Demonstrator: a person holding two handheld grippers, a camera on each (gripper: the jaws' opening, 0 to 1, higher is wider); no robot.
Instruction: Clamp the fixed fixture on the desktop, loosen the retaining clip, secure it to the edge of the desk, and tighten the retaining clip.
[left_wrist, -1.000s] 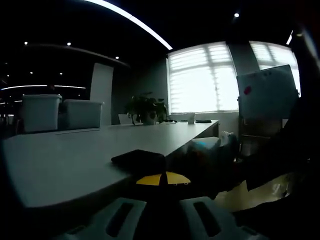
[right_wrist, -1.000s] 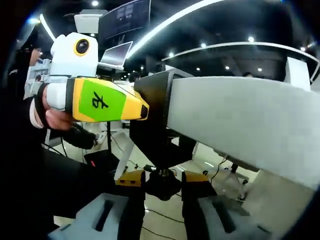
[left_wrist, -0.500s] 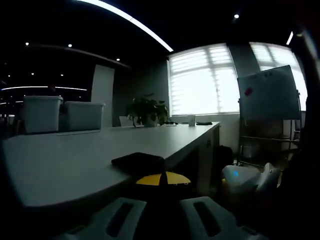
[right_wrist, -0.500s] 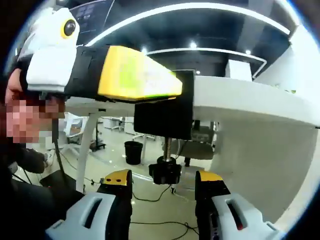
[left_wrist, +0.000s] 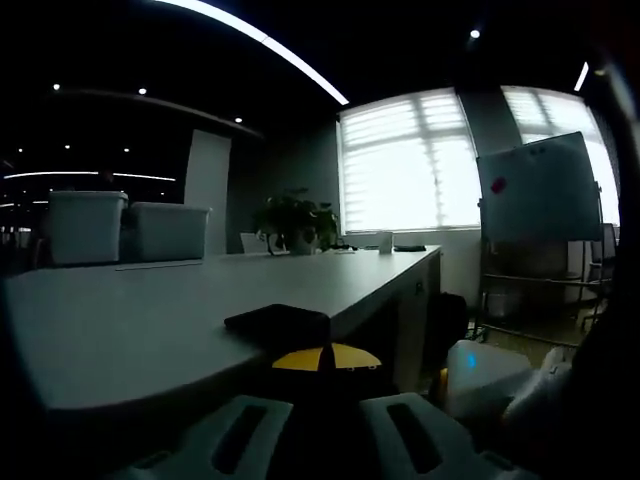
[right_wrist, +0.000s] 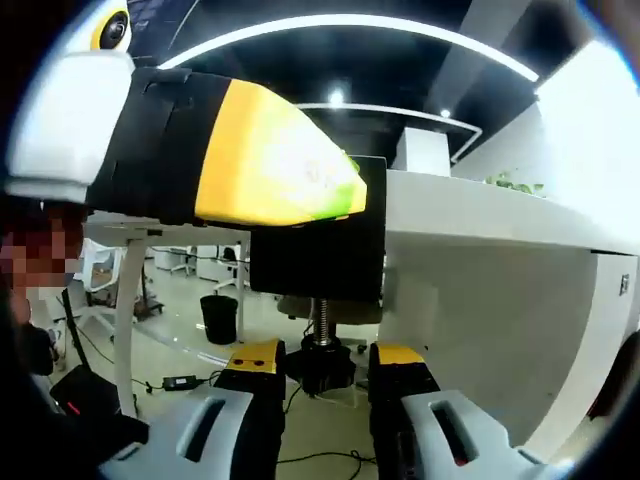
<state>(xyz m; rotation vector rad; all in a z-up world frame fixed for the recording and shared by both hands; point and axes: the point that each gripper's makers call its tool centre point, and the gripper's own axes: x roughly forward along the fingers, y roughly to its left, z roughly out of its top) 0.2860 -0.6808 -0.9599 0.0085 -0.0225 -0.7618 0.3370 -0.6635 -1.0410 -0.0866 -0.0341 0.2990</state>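
- since a second ago the right tool (right_wrist: 322, 375) has been brought under the bench edge (right_wrist: 470, 212), so that the screw knob (right_wrist: 320, 365), earlier just ahead of the yellow tips, now sits between them, while the left tool's view has barely shifted.
- the black clamp fixture (right_wrist: 318, 245) is seen in the right gripper view straddling the edge of the white bench, its body hanging below the slab and its threaded screw (right_wrist: 322, 318) running straight down to the knob.
- the left tool (left_wrist: 325, 357) is closed on the fixture's top plate (left_wrist: 278, 322), which lies flat on the bench top (left_wrist: 130, 320); its yellow tips meet with no gap.
- in the right gripper view the left tool's yellow and black body (right_wrist: 250, 165) is seen lying along the bench top above the fixture.
- the right tool's jaws stand apart on either side of the knob, near it; whether they touch it cannot be told.
- the relation that matters: the screw's long axis is upright and in line with the right tool's forward axis, the knob lying dead ahead between the jaws.
- the next step is judged to be closing on the knob and turning about that axis, with the fixture steadied from above by the left tool.
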